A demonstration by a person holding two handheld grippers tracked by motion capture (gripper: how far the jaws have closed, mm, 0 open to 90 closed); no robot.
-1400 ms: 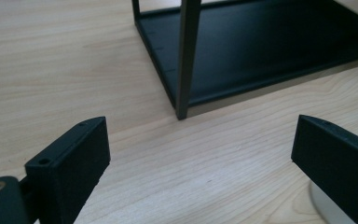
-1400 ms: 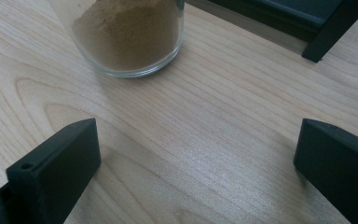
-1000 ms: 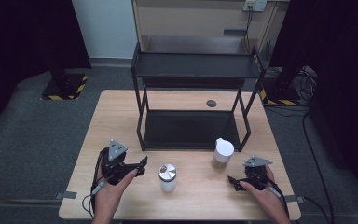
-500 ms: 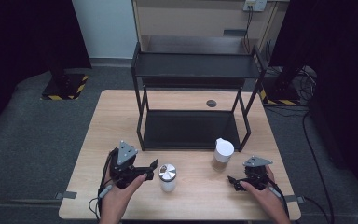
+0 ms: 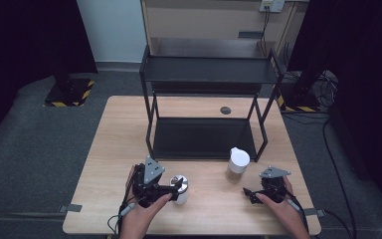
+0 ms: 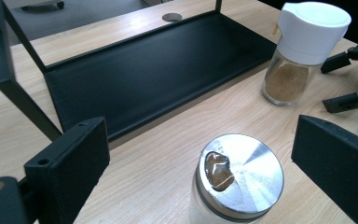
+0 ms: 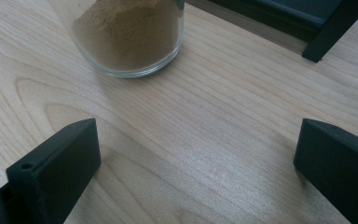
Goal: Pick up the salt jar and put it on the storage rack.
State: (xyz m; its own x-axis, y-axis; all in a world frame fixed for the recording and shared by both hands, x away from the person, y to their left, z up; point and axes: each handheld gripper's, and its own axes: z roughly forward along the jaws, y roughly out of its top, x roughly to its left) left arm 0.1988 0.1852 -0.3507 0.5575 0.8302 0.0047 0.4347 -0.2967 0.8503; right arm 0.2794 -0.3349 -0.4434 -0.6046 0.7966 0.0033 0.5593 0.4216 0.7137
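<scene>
Pale wooden surface (image 5: 204,209) under a black shelf rack (image 5: 204,137). Between the spread jaws of the left hand-held gripper (image 6: 205,168): glass spice jar (image 6: 235,179), silver metal lid, untouched. Right hand-held gripper (image 7: 198,161) likewise spread, behind a white-capped spice jar (image 5: 238,163).

metal-lidded jar (image 5: 179,188) left of white-capped jar (image 5: 238,163) (both before the shelf rack (image 5: 206,137))

I see a black metal shelf (image 5: 206,112) on the wooden table (image 5: 114,149) — two flat levels. A small round hole (image 5: 225,110) sits in the table behind it — and grey carpet (image 5: 40,134) lies all around.
</scene>
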